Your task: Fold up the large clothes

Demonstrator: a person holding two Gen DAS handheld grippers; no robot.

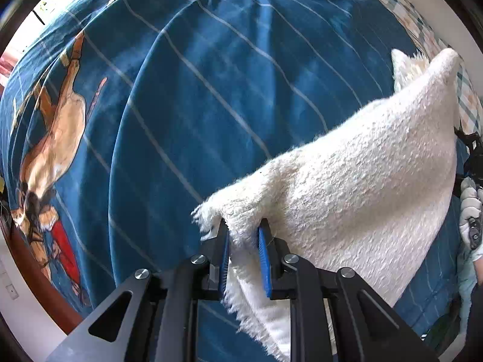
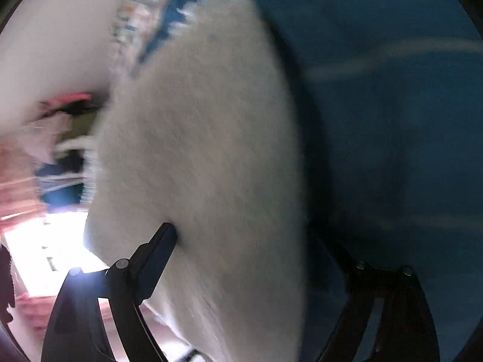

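Note:
A white fluffy garment (image 1: pixel 356 187) hangs stretched above a blue bedspread (image 1: pixel 211 90). My left gripper (image 1: pixel 244 235) is shut on its near fringed corner, the cloth pinched between the blue pads (image 1: pixel 263 259). The cloth rises to the right toward a gloved hand with the other gripper at the frame edge (image 1: pixel 471 211). In the blurred right wrist view the white garment (image 2: pixel 205 166) fills the middle. My right gripper (image 2: pixel 241 241) has its left finger (image 2: pixel 160 247) pressed into the cloth. The right finger is hidden behind the cloth, so its grip is unclear.
The bedspread carries thin white stripes and a printed horse figure (image 1: pixel 57 138) at the left. A checked sheet (image 1: pixel 434 39) and white wall lie at the far right. A brown bed edge (image 1: pixel 39 289) and pale floor lie at lower left.

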